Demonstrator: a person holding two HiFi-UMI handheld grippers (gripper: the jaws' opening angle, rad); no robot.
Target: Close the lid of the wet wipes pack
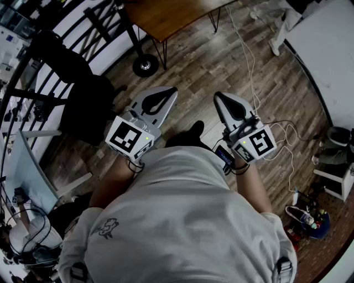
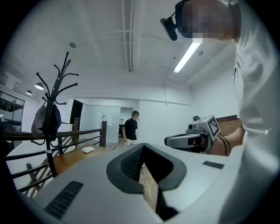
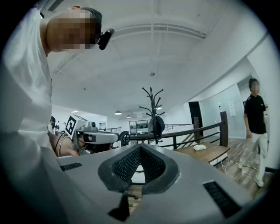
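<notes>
I see no wet wipes pack that I can name for sure. A small white object (image 2: 88,149) lies on a wooden table (image 2: 74,159) ahead; the right gripper view shows the same white object (image 3: 199,147), too far off to identify. My left gripper (image 1: 173,90) and right gripper (image 1: 218,95) are held level side by side in front of my body, above the wooden floor. In both, the jaw tips meet with nothing between them. The left gripper (image 2: 142,145) sees the right one beside it, and the right gripper (image 3: 140,147) sees the left.
A wooden table (image 1: 177,14) on thin legs stands ahead, with a coat stand's round base (image 1: 145,65) beside it. White cables (image 1: 251,66) trail over the floor at right. A dark railing (image 2: 65,133) runs at left. A person in a black shirt (image 3: 255,118) stands across the room.
</notes>
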